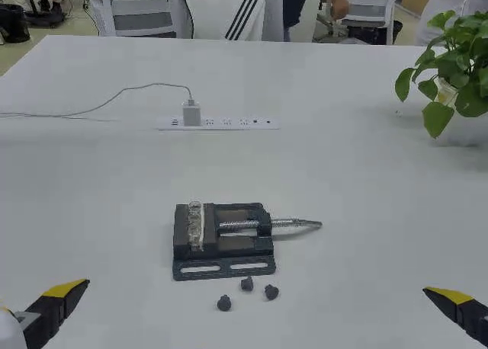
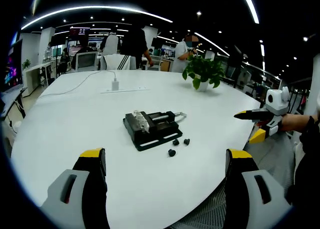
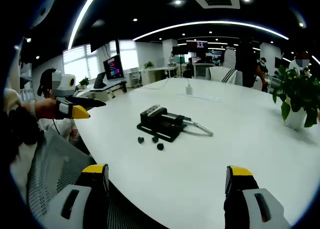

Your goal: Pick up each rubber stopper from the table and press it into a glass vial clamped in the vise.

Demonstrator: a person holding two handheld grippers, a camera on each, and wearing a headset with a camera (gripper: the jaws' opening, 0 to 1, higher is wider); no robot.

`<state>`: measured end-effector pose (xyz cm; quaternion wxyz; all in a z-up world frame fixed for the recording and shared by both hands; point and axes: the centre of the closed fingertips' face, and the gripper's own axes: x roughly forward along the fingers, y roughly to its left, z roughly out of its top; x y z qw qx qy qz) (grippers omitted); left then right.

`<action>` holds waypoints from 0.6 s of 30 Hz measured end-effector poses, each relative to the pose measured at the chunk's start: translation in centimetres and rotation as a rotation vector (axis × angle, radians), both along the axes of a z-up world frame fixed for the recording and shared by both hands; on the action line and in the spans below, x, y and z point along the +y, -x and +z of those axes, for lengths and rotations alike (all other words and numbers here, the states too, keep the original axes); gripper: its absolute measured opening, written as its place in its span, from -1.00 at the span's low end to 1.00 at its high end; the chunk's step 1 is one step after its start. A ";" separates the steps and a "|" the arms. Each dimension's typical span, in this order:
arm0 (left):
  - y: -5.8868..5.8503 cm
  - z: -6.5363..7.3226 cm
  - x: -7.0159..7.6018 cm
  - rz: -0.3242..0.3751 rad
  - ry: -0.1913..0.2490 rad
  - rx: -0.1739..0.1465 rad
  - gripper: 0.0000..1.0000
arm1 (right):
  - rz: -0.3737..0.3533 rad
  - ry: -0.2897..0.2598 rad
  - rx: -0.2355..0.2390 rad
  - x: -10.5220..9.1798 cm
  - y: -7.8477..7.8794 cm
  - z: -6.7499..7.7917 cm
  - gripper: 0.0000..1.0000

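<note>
Three stoppers (image 1: 246, 285) lie on the tabletop (image 1: 366, 174) just near of the vise (image 1: 223, 246), whose vials (image 1: 195, 221) sit clamped at its left end. The left gripper (image 2: 166, 154) and right gripper (image 3: 167, 168) hang at the near edge, fingers wide apart on both, holding nothing. Best to pinch one stopper by its sides, narrow end down.

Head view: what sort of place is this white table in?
Most likely an open-plan office or meeting area: the large white table carries a power strip and a potted plant, office chairs stand at its far edge, and long ceiling light strips run overhead.
</note>
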<state>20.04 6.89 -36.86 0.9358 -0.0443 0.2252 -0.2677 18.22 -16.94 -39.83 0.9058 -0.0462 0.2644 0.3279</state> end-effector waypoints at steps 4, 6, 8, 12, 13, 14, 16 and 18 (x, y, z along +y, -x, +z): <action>0.0 0.0 0.0 -0.006 -0.007 -0.006 0.98 | 0.000 0.004 -0.001 0.0 0.0 0.0 0.91; 0.0 0.0 0.1 -0.003 -0.002 -0.003 0.98 | 0.000 0.006 -0.004 -0.1 0.0 0.0 0.91; 0.1 -0.1 0.2 -0.003 -0.005 -0.005 0.98 | -0.001 0.006 -0.006 0.0 0.0 0.0 0.91; 0.0 -0.6 0.6 -0.002 -0.011 -0.003 0.98 | 0.007 0.019 0.001 0.0 0.1 -0.1 0.90; 0.0 -0.6 0.6 -0.002 -0.012 -0.004 0.98 | 0.011 0.020 0.003 0.0 0.2 -0.2 0.90; 0.0 -0.6 0.6 -0.001 -0.014 -0.003 0.98 | 0.012 0.023 0.009 0.0 0.2 -0.2 0.90; -0.1 -0.6 0.7 0.003 -0.016 -0.009 0.98 | 0.015 0.030 0.010 0.1 0.2 -0.3 0.89; -0.2 -0.6 0.8 0.007 -0.013 -0.012 0.98 | 0.016 0.041 0.011 0.1 0.1 -0.4 0.88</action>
